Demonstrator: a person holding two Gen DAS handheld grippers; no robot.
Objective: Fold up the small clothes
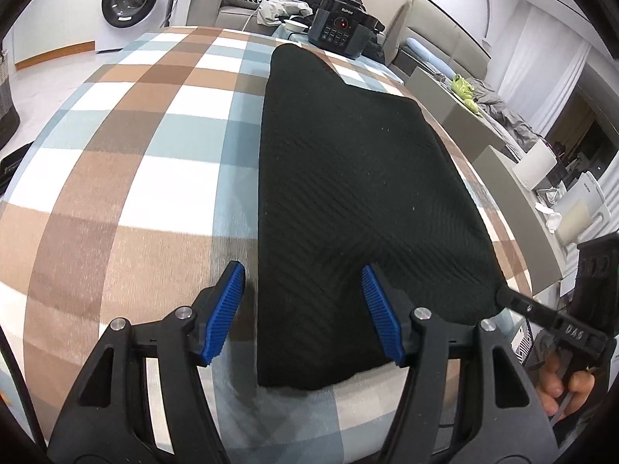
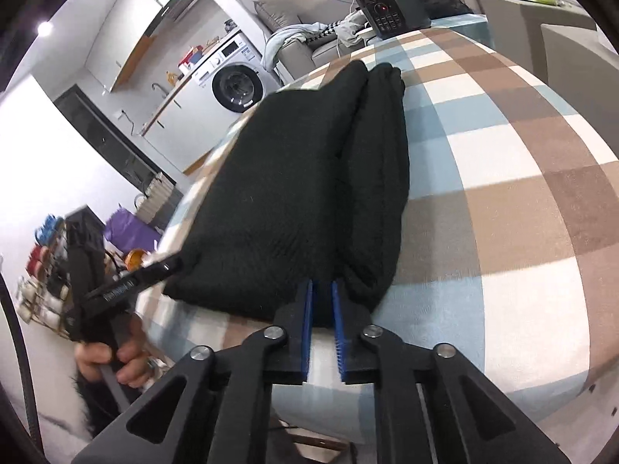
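Soft, light black knit garment (image 1: 359, 193) on checked surface (image 1: 127, 178), best pinched at near hem: left claw (image 1: 303, 305) wide open astride it, right claw (image 2: 322, 301) nearly closed, apparently empty.

Each hand-held gripper (image 1: 303, 311) is black with ribbed blue pads, silver screws and white lettering, perhaps "DAS"

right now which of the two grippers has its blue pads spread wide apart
The left gripper: its blue pads stand wide, straddling the near left edge of the black knit garment. The right gripper shows only a narrow slit between its pads.
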